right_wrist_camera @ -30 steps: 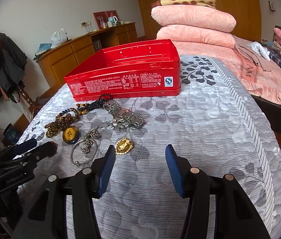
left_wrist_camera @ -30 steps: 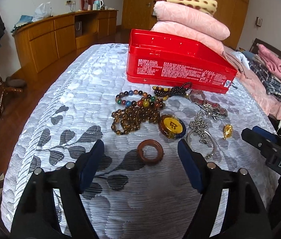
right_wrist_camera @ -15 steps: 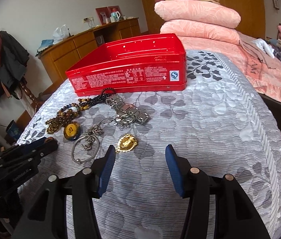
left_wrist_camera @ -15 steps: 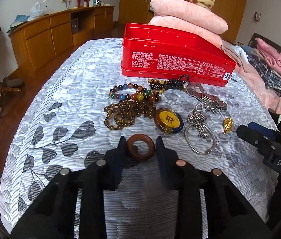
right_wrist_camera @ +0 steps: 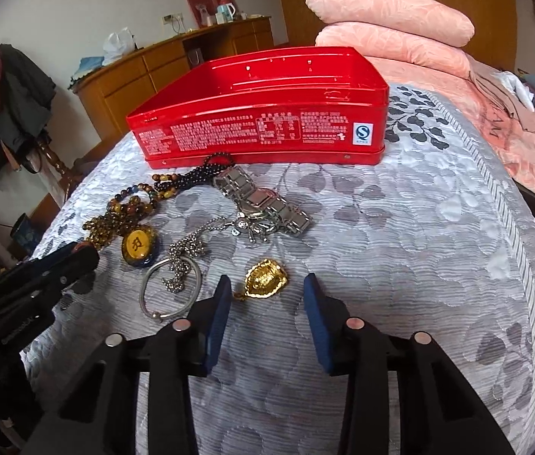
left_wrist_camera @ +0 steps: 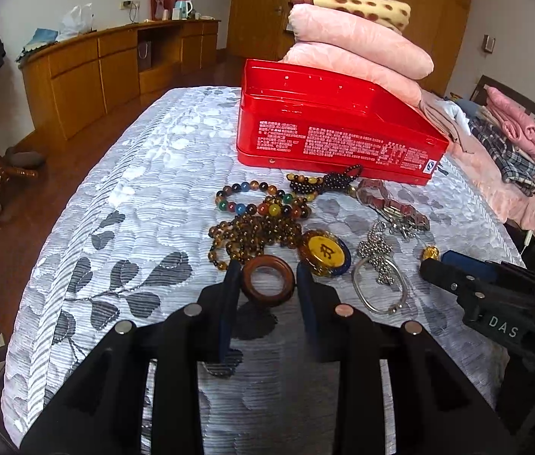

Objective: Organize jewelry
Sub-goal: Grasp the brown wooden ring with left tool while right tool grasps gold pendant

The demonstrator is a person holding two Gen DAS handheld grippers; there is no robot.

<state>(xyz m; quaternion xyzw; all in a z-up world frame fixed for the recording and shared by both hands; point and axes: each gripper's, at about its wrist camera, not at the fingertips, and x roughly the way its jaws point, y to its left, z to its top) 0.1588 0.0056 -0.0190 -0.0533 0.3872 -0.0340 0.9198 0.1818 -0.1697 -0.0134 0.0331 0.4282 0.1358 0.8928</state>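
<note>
Two tools are in view. My left tool (left_wrist_camera: 267,276) has its jaws closed against the outer edge of the brown wooden ring (left_wrist_camera: 267,280), one pad on each side, so the ring is gripped between them. The ring appears raised slightly off the bedspread (left_wrist_camera: 146,197), with a shadow beneath it, though I cannot tell for certain.

My right tool (right_wrist_camera: 265,295) has its jaws spread wide and holds nothing. The gold pendant (right_wrist_camera: 265,278) lies on the bedspread just ahead of the gap between the blue pads (right_wrist_camera: 218,318), touching neither.

Remaining jewelry on the bedspread, between the tools and the red tin:
- Brown bead strand (left_wrist_camera: 252,233), just beyond the ring.
- Multicoloured bead bracelet (left_wrist_camera: 263,201), behind the brown strand.
- Dark bead bracelet (left_wrist_camera: 324,180), touching the tin's front wall.
- Round yellow-faced pendant (left_wrist_camera: 324,252), just beside the ring on its right.
- Silver bangle (left_wrist_camera: 379,286) with a ball chain (left_wrist_camera: 377,252) lying across it.
- Metal link watch (right_wrist_camera: 263,201), near the tin.

The red tin (left_wrist_camera: 339,132) stands open at the far side of the jewelry, its printed wall facing both cameras. Folded pink blankets (left_wrist_camera: 358,49) are stacked behind it.
</note>
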